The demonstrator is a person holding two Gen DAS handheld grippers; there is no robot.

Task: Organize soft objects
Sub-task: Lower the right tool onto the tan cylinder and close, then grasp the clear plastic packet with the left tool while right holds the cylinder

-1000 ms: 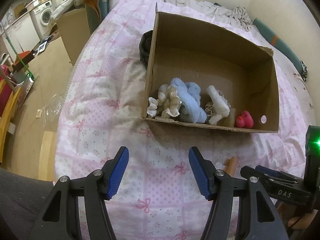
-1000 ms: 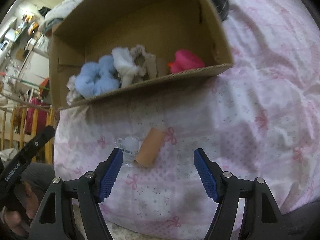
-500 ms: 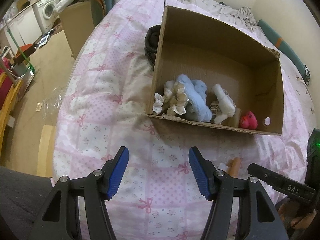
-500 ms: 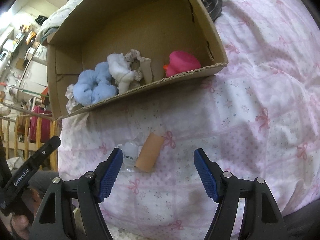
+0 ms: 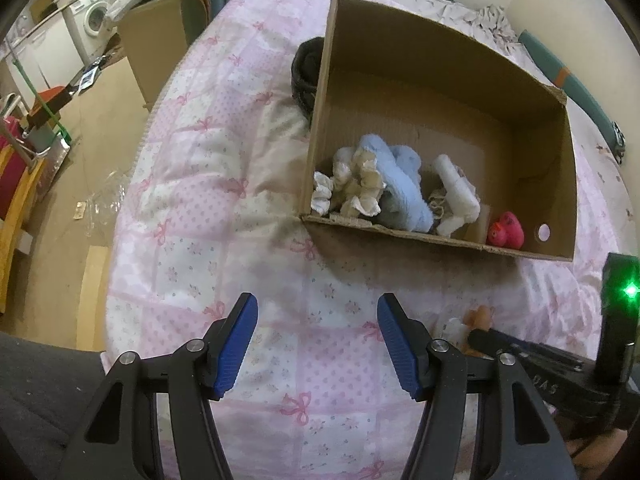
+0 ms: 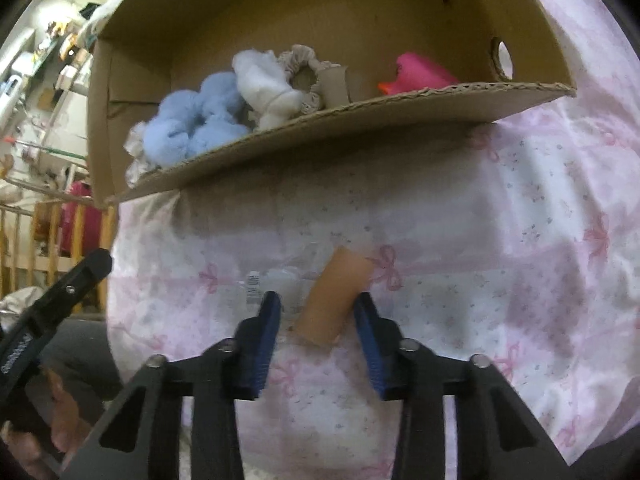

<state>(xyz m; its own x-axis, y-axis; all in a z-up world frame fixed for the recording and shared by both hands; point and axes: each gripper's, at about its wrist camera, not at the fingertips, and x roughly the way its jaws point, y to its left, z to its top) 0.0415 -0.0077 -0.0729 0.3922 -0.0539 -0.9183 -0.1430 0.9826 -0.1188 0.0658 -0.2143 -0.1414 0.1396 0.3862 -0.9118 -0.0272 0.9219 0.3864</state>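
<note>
A cardboard box point(image 5: 436, 240) lies on the pink quilt and holds a blue fluffy piece point(image 5: 404, 184), cream ruffled scrunchies point(image 5: 356, 188), a white soft piece point(image 5: 456, 192) and a pink rubber duck point(image 5: 506, 230). The box also shows in the right wrist view point(image 6: 348, 116). A tan soft tube point(image 6: 334, 300) lies on the quilt in front of the box, beside a clear plastic wrapper point(image 6: 272, 280). My right gripper point(image 6: 316, 320) is part closed, its jaws straddling the tube's near end with a gap on the left side. My left gripper point(image 5: 316, 340) is open and empty above the quilt.
A dark bundle point(image 5: 306, 68) lies against the box's far left side. The bed's left edge drops to a floor with a second cardboard box point(image 5: 156, 44) and a washing machine point(image 5: 92, 20). A wooden rail point(image 6: 44, 232) stands left of the bed.
My right gripper has moved forward and down to the tan tube and its jaws have narrowed around it. My left gripper has shifted slightly and stays open.
</note>
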